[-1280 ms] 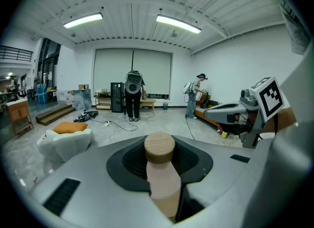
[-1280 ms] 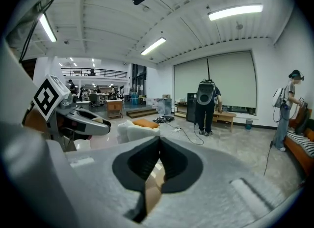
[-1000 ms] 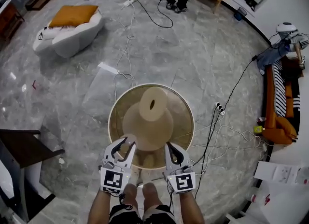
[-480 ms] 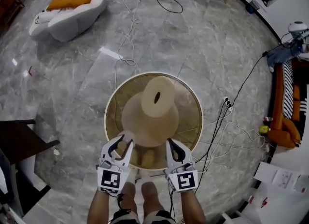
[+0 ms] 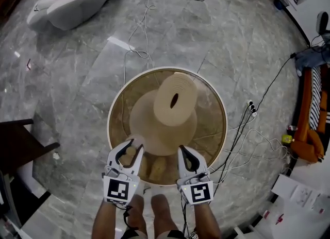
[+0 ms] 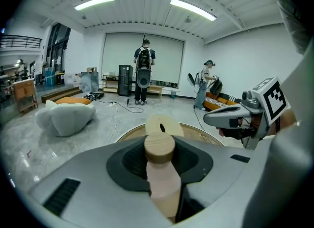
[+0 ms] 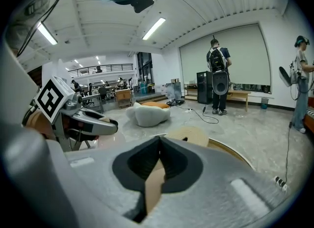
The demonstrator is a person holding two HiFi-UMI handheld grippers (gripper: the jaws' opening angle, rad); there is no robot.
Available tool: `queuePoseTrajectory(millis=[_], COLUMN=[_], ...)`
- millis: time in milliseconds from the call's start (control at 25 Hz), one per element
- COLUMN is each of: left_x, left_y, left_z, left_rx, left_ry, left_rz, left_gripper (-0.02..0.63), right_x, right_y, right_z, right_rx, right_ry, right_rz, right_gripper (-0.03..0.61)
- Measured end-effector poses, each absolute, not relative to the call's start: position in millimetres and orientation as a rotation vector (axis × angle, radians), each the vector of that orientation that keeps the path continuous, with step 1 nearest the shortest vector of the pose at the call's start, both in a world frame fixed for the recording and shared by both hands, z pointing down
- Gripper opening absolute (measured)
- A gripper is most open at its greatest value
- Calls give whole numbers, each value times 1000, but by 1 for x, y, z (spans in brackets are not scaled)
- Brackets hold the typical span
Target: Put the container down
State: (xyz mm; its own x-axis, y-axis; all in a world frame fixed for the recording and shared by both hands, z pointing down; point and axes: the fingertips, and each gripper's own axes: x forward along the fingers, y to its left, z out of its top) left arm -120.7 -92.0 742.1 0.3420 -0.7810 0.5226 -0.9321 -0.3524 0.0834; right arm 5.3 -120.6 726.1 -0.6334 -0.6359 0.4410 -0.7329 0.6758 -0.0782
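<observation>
Holding the round container (image 5: 212, 120) level above the floor (image 5: 77, 78), the left gripper (image 5: 130, 150) clamps, half-closed, a wooden peg (image 6: 159, 148) at its near rim and the right gripper (image 5: 186, 155) pinches, nearly shut, a thin tan edge (image 7: 152, 192); lower both together, evenly.

Pale pink container (image 6: 161, 183), round wooden lid on top, standing upright, clamped between the jaws of the left gripper (image 5: 132, 149) over the round table's (image 5: 110, 110) near edge.
</observation>
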Motion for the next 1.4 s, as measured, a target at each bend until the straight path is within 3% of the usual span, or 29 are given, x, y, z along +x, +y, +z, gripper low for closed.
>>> queuePoseTrajectory(millis=[520,1400], left_x=[-123,-115], left_y=[-110,-115], left_z=[828,886], left_rx=[2174,2067], left_ry=[-1509,-1515], left_rz=[561,573], left_gripper=[127,128], right_x=[3,14], right_y=[-148,-149], right_z=[803,857], right_rx=[1055,1035], right_ry=[-2501,-2480], right_rz=[399,466], right_gripper=[2,2])
